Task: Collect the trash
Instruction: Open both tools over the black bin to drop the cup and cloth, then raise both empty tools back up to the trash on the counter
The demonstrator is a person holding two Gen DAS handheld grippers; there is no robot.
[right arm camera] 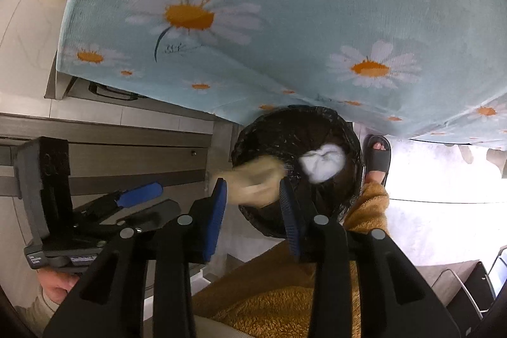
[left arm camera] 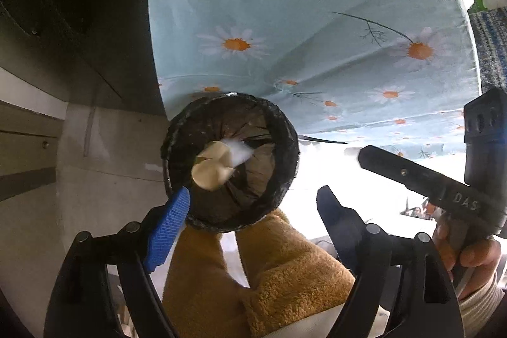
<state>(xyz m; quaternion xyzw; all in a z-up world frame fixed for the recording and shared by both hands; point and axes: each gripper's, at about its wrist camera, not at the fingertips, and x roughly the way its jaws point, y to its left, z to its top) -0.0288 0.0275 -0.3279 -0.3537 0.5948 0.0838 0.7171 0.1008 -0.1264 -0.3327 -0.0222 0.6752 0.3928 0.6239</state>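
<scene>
- While the right hand-held gripper (right arm camera: 253, 205) hangs with its fingers spread and nothing between them, a tan scrap (right arm camera: 256, 179) shows as a blur just beyond its tips, at the near rim of the bin (right arm camera: 348, 129); it could clip that rim and land on the floor (right arm camera: 427, 220).
- Left hand-held gripper (left arm camera: 253, 198) is also spread and empty, one pad just beside the bin's edge; a nudge there could tip the bin.
- Tan and white trash (left arm camera: 237, 152) already lies inside on the black liner, which could slip off the rim if snagged.
- Beyond, the daisy cloth (left arm camera: 317, 21) hangs close against the bin, so a swinging finger could catch it.
</scene>
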